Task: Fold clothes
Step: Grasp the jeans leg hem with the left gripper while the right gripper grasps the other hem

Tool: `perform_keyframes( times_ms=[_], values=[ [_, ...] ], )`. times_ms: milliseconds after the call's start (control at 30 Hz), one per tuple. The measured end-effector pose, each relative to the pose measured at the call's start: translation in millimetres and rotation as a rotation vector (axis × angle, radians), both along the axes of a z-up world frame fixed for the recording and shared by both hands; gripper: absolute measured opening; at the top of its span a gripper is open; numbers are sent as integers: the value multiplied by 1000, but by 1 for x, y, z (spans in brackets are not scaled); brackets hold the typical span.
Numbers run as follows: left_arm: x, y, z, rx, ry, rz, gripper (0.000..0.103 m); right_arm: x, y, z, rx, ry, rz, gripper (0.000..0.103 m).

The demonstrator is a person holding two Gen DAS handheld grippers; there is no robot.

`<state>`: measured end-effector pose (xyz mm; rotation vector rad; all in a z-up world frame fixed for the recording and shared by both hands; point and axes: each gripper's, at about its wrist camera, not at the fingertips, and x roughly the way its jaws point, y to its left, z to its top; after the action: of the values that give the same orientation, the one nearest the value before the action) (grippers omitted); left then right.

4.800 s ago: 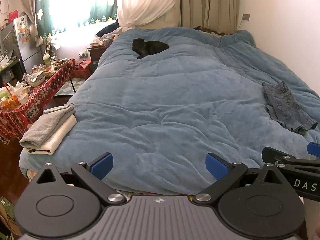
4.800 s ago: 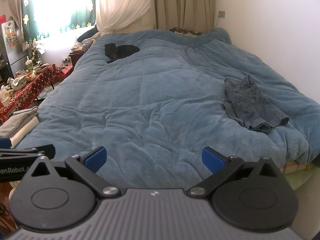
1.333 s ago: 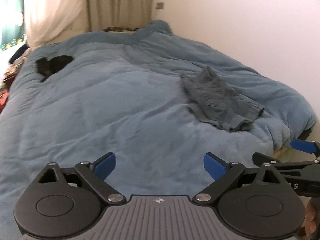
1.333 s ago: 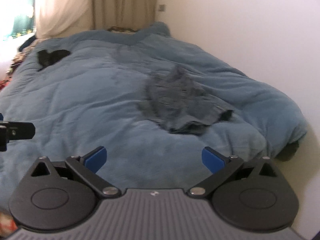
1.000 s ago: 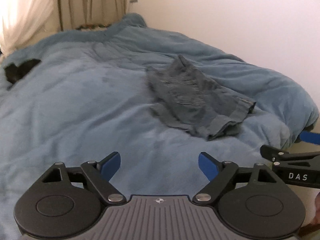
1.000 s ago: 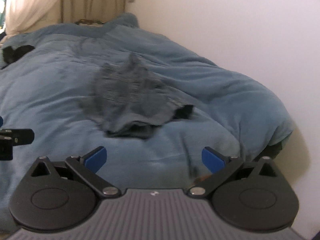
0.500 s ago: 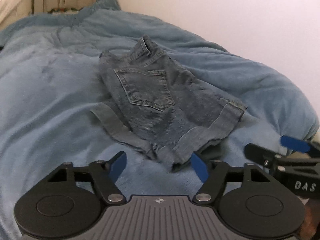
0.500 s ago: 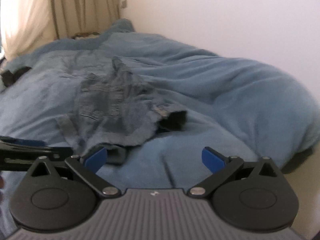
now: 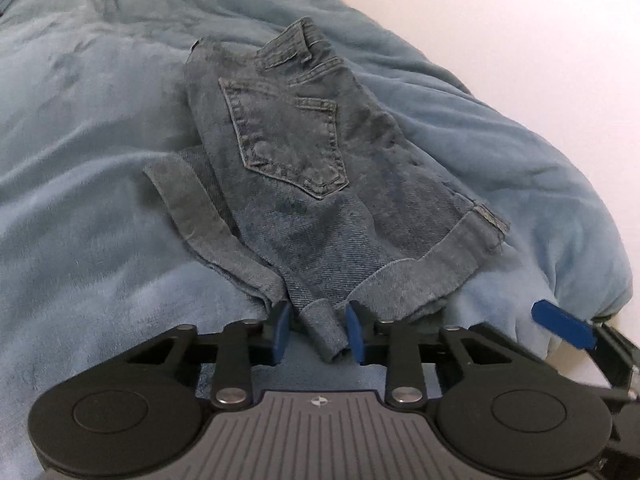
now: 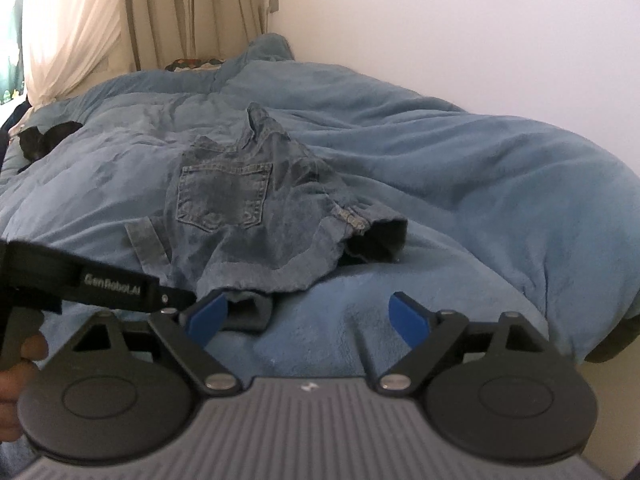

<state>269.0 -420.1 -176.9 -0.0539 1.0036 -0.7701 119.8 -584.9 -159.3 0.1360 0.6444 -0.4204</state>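
Dark blue denim shorts (image 9: 304, 152) lie crumpled, back pocket up, on a blue blanket (image 9: 80, 200). My left gripper (image 9: 317, 330) is at their near hem. Its jaws are closing with the rolled cuff (image 9: 324, 332) between the blue pads; a thin gap shows at the left pad. In the right wrist view the shorts (image 10: 240, 208) lie just ahead of my right gripper (image 10: 306, 318). Its jaws stand wide and are closing slightly over the blanket, the left fingertip (image 10: 204, 316) beside the cuff. The left gripper's black arm (image 10: 100, 284) crosses in from the left.
The blanket (image 10: 460, 180) falls off at the bed's right edge next to a pale wall (image 10: 440, 40). A black garment (image 10: 44, 140) lies far back left, curtains (image 10: 180, 12) hang behind the bed, and a hand (image 10: 20, 360) holds the left gripper.
The left gripper moved forward and down to the shorts' hem, and its jaws narrowed around the cuff. The right gripper came closer and lower; its jaws narrowed a little.
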Motion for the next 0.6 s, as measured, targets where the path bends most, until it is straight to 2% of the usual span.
perform_keyframes(
  times_ms=[67,200,333,467,600],
  values=[
    [-2,1,0,17,-13,7,6,1,4,-1,-14,7,15,89],
    [-7,15,13,-2,-53,40,4,5,14,2,-54,7,69,86],
    [-4,28,24,-59,-31,56,4,10,34,3,-92,1,145,83],
    [-4,33,27,-71,-12,55,4,19,61,-1,-178,26,229,79],
    [-3,33,27,-81,9,55,4,34,84,-17,-276,86,273,62]
  ],
)
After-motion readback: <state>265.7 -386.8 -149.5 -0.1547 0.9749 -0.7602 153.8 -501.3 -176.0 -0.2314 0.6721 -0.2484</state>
